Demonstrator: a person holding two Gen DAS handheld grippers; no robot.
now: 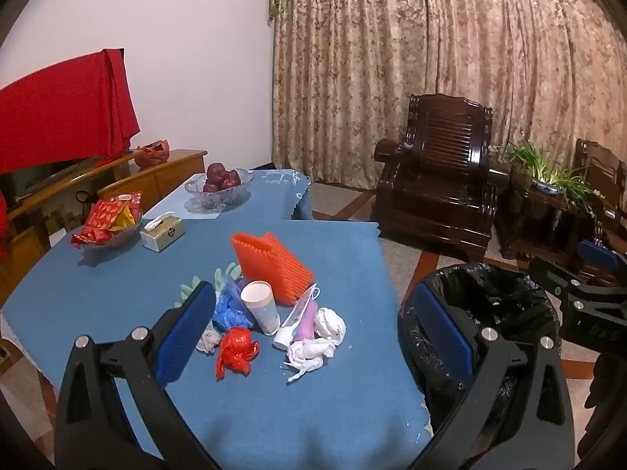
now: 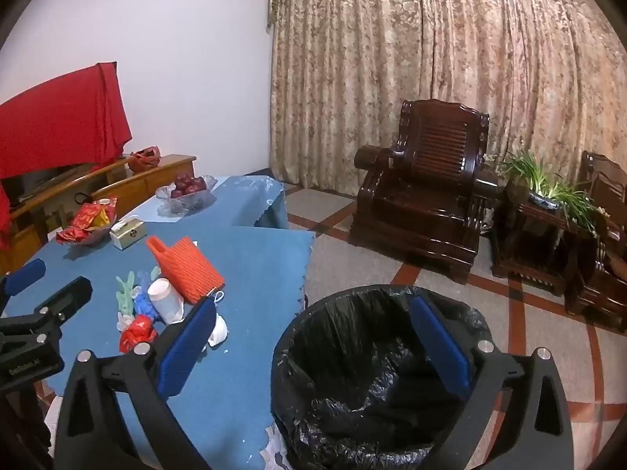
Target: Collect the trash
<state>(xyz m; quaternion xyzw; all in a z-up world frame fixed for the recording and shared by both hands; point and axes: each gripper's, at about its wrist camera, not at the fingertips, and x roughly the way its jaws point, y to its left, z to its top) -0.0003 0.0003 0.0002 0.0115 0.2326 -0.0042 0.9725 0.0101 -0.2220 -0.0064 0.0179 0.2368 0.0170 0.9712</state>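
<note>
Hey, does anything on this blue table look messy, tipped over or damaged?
Yes. A paper cup lies tipped on its side in a heap of trash: crumpled tissues, a red plastic bag and blue gloves. The blue tablecloth looks frayed at its edge beside the bin.

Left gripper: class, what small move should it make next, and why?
Probably lower the left gripper, open and empty, onto the crumpled white tissue at the pile's near edge. No trash is held yet, and the black-lined bin stands open beside the table, under the open right gripper.
</note>
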